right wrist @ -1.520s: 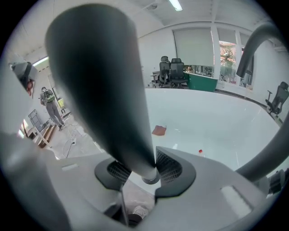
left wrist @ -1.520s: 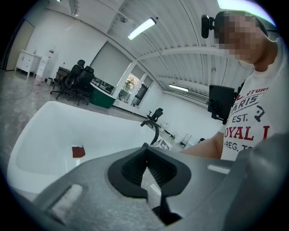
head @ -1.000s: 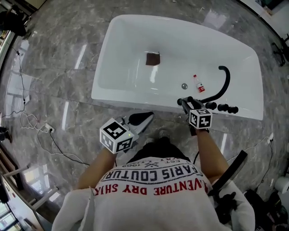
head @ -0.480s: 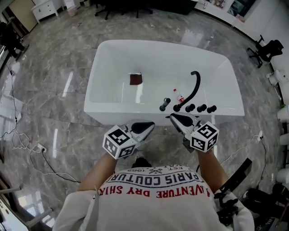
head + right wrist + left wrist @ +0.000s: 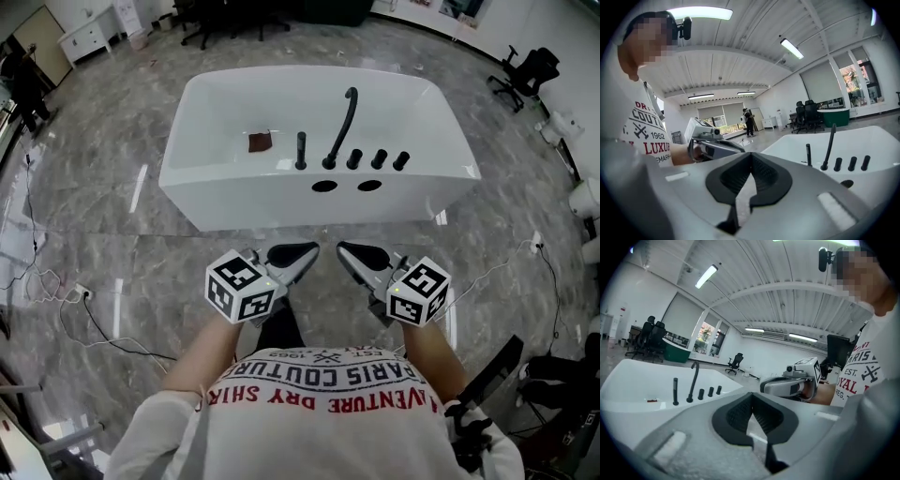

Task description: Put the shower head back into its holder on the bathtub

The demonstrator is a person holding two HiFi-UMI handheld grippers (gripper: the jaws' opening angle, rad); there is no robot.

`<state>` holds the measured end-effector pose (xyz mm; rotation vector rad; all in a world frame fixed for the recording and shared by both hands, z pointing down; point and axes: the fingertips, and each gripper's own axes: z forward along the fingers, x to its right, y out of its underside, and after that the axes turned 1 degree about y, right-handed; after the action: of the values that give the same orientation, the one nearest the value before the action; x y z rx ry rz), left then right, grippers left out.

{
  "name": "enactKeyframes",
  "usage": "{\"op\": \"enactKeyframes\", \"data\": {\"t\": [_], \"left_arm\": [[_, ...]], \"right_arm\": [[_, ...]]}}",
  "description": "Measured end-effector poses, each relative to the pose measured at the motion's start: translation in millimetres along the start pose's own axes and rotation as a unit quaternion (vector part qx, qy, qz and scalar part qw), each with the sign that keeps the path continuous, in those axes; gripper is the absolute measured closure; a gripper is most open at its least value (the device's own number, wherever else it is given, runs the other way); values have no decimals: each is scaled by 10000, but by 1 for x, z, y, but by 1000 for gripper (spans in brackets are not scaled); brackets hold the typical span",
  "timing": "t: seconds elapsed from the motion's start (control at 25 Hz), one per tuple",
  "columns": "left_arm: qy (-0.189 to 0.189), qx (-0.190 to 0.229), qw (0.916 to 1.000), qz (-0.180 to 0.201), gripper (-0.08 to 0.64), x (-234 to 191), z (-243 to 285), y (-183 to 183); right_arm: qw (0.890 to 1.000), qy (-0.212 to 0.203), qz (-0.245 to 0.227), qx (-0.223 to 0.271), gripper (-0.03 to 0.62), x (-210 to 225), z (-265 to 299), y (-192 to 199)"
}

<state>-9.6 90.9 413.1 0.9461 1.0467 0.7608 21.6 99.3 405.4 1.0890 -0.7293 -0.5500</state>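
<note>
The black shower head [image 5: 301,150] stands upright on the near rim of the white bathtub [image 5: 234,192], left of the curved black spout [image 5: 343,127] and three black knobs [image 5: 378,159]. It also shows as a thin stick in the left gripper view [image 5: 675,391] and the right gripper view [image 5: 808,154]. My left gripper [image 5: 305,251] and right gripper [image 5: 349,251] hang side by side in front of my body, well short of the tub. Both are shut with nothing between the pads. Each gripper shows in the other's view: the right gripper [image 5: 785,386] and the left gripper [image 5: 717,147].
A small brown object [image 5: 260,142] lies inside the tub. Cables [image 5: 56,281] trail over the marble floor at the left. Office chairs [image 5: 520,70] stand at the far right, and black equipment [image 5: 487,375] sits at my lower right.
The right gripper has left the shower head at the tub rim and shut. Both grippers have drawn back toward my body, and the tub now lies farther off.
</note>
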Motion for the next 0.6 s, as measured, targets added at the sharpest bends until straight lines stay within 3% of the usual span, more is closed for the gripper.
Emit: {"op": "enactKeyframes", "data": {"t": [0.28,0.6], "left_arm": [[148,-67,9998,152,558,147,-7,24],[-147,-74,9986,505,559,220,-21,5]], "right_arm": [[9993,15,341,176,592,-72,-118,41],[9989,-154,162,417,591,-123,-179,24]]}}
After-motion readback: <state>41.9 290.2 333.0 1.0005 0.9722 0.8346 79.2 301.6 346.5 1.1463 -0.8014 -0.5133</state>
